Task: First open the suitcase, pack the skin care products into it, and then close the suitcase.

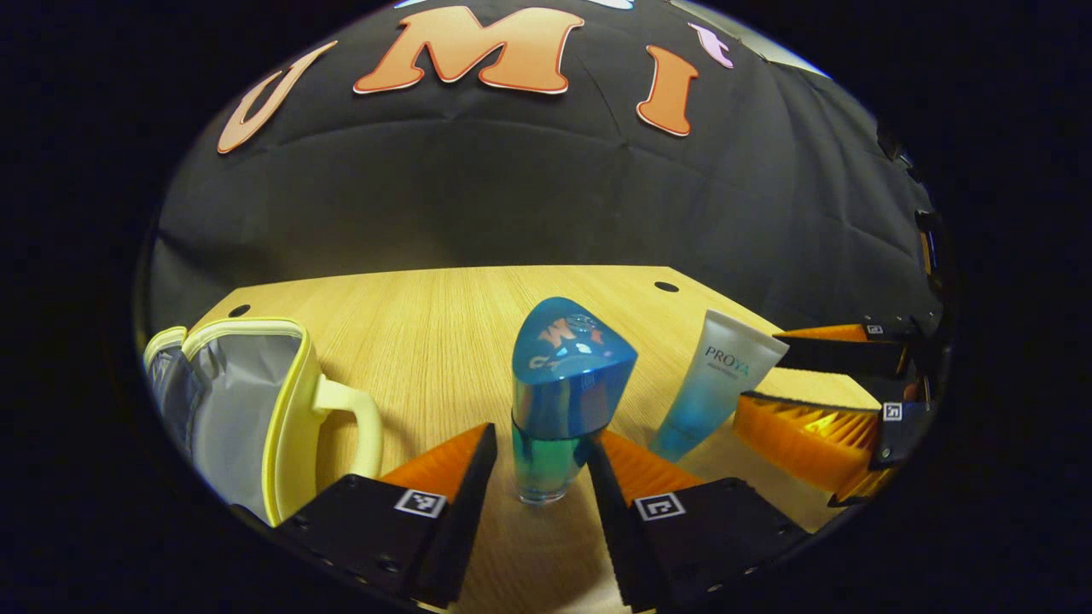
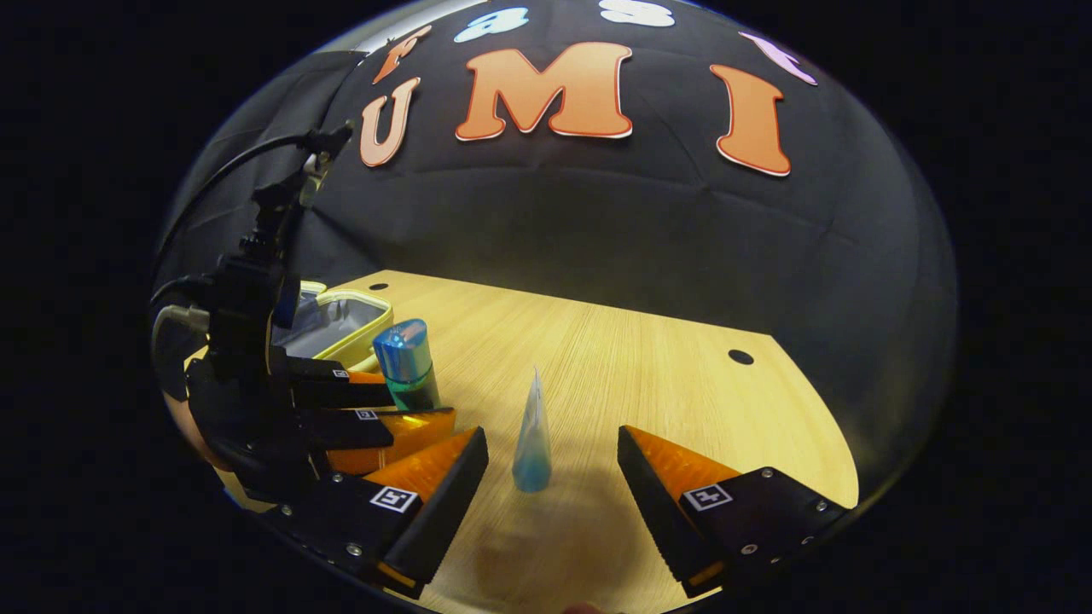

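Left gripper view: the left tongs [image 1: 536, 477] sit at the bottom centre of the frame, spread open w/ a gap on each side of the upright blue-capped bottle of teal-green liquid [image 1: 559, 401], which stands between the two fingers on the pale wood-grain surface [image 1: 444, 315]. Whether either finger touches the glass can't be told; both look just beside it. At lower left of the frame lies the small pale-yellow zip case w/ grey lining [image 1: 247, 409], open, its looped handle pointing toward the bottle. Right of centre stands a white-to-blue squeeze tube [image 1: 712, 388], cap end down on the surface, leaning a bit to the right. At the right edge the right tongs [image 1: 810, 388] reach in, jaws apart, near the tube's upper end but not closed on it.

Right gripper view: the right tongs [image 2: 550, 465] at the bottom are wide open, the squeeze tube [image 2: 533, 431] seen edge-on, upright between the fingers, clear of both. At mid-left the left tongs [image 2: 409, 401] flank the blue-capped bottle [image 2: 405, 362]; behind them, further left, the open yellow case [image 2: 345, 328] rests on the surface [image 2: 682, 401].
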A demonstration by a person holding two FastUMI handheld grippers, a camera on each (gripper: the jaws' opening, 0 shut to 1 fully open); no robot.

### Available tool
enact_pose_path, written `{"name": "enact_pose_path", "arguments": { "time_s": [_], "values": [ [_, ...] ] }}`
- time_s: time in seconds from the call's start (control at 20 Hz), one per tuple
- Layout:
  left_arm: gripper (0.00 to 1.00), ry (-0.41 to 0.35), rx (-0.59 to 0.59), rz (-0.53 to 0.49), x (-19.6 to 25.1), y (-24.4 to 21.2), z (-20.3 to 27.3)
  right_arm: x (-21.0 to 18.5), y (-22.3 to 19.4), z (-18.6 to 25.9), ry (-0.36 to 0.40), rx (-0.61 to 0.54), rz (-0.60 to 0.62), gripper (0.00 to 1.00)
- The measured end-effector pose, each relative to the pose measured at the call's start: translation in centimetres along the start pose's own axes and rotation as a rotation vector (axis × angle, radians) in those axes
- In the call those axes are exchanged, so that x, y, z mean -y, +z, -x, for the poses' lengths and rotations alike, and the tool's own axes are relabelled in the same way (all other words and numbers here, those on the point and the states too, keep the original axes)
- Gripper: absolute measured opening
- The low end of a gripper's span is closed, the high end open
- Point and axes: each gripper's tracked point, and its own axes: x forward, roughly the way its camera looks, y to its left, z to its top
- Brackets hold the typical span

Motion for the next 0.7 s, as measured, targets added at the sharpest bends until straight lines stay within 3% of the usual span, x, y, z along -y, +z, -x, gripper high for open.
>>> {"name": "enact_pose_path", "arguments": {
  "time_s": [0.1, 0.2, 0.35, 0.45, 0.7],
  "values": [
    [0.6, 0.003, 0.0, -0.007, 0.2, 0.0, -0.3, 0.1, -1.1, -0.9, 0.001, -0.025, -0.016, 0.98],
    [0.46, 0.01, -0.001, -0.018, 0.2, 0.3, -0.2, -0.1, -1.8, -1.8, 0.013, -0.041, -0.033, 0.97],
    [0.46, 0.024, -0.01, 0.001, 0.0, 0.4, 0.1, -1.0, -2.6, -3.1, 0.067, -0.079, -0.067, 0.97],
    [0.45, 0.029, -0.017, -0.005, 0.1, 0.7, 0.8, -1.0, -2.5, -3.5, 0.064, -0.082, -0.098, 0.89],
    [0.45, 0.041, 0.018, 0.001, -0.5, 3.3, 2.9, -1.7, -2.0, -3.6, 0.059, -0.084, -0.093, 0.54]
  ]
}}
